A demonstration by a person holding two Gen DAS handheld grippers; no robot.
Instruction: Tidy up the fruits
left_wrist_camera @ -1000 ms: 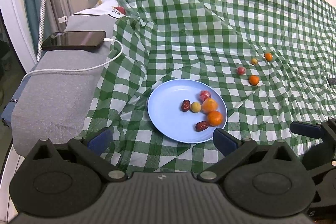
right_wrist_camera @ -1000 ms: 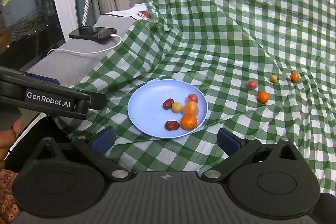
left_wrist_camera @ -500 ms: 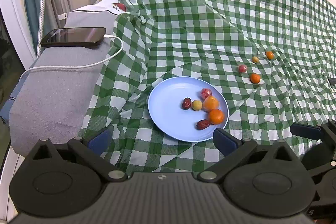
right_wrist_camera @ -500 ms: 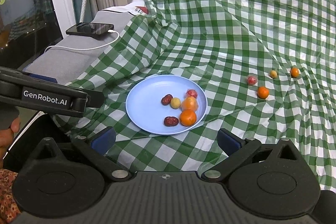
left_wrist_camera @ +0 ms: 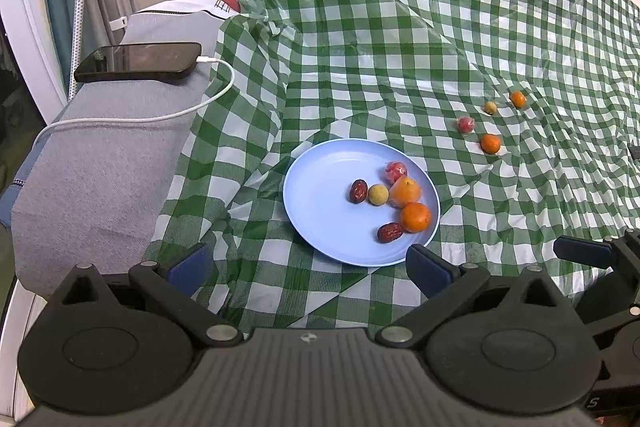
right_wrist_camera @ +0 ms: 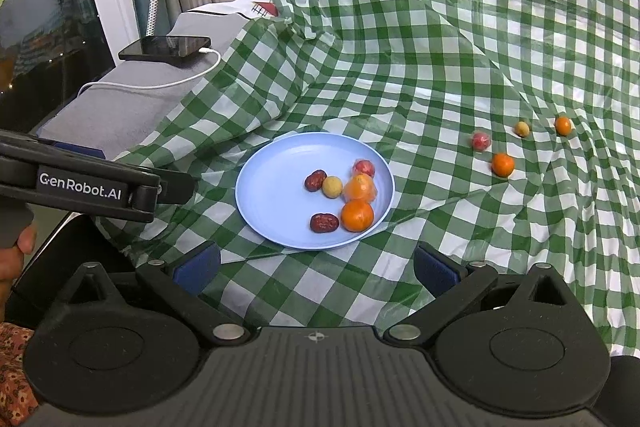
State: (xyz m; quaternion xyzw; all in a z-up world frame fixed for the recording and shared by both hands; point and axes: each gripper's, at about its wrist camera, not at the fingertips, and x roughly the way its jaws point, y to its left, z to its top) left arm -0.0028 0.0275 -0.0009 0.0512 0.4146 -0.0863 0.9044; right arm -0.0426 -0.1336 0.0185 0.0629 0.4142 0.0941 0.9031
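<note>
Fruits (left_wrist_camera: 390,201) on blue plate (left_wrist_camera: 320,195), left wrist view: six pieces, clustered on the plate's right half. Two dark red dates: one (left_wrist_camera: 358,191) left of centre of the cluster, one (left_wrist_camera: 389,232) toward the near rim. Small yellow round fruit (left_wrist_camera: 378,194) just beside the first date. Red wrapped piece (left_wrist_camera: 395,171) at the far side of the group, touching an orange wrapped piece (left_wrist_camera: 405,191). Mandarin (left_wrist_camera: 416,217) just beside the near date. Four more pieces lie off the plate on the green checked cloth (left_wrist_camera: 400,39), beyond and right of it: red one (left_wrist_camera: 465,124), orange one (left_wrist_camera: 490,143), yellow one (left_wrist_camera: 490,107), far orange one (left_wrist_camera: 517,99). Left gripper (left_wrist_camera: 308,265) released, fingers spread wide, nothing between them, near edge of plate just ahead. Black phone (left_wrist_camera: 138,63) with white cable (left_wrist_camera: 160,113) on a grey surface left of the plate.

Right wrist view: same plate (right_wrist_camera: 272,203), same six pieces on its right half; mandarin (right_wrist_camera: 357,215) nearest the rim. The four loose pieces sit well right of the plate: red (right_wrist_camera: 481,141), orange (right_wrist_camera: 503,164), yellow (right_wrist_camera: 521,129), far orange (right_wrist_camera: 563,125). Right gripper (right_wrist_camera: 316,267) released, fingers wide apart, empty, plate just ahead. Left of the plate the other gripper's body is in view, with part of a hand (right_wrist_camera: 16,247) at the frame edge.
</note>
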